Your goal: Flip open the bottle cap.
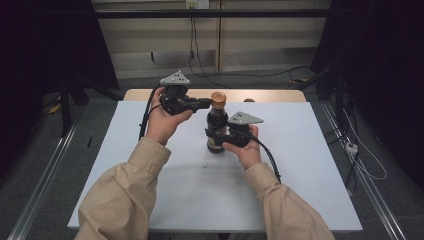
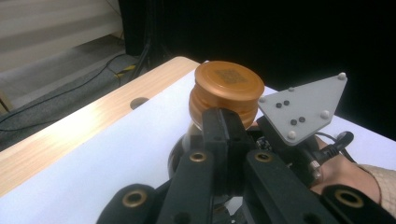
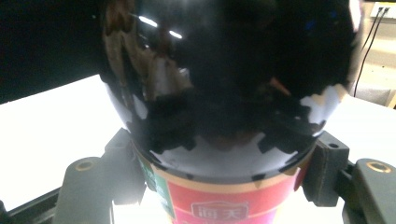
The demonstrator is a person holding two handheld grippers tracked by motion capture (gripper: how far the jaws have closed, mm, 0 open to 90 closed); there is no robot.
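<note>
Right gripper (image 1: 218, 138) clamps the upright dark sauce bottle (image 1: 216, 127) at its labelled body. Left gripper (image 1: 204, 102) appears clenched just below the orange cap (image 2: 227, 87); contact unclear.

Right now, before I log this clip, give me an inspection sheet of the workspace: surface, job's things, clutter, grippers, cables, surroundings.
Surface: white mat on a wooden table; a small dark speck near the mat's middle.
Job's things: one dark bottle standing upright, orange cap on, red label low on its body.
Clutter: nothing seen.
Grippers: left gripper at the bottle's neck just under the cap, jaws close together, grip unclear; right gripper clamped around the bottle's lower body, a jaw on each side.
Cables: one black cable trails from the left gripper, another from the right; more lie on the floor.
Surroundings: grey floor, metal rails either side, dark curtains, pale wall behind.
</note>
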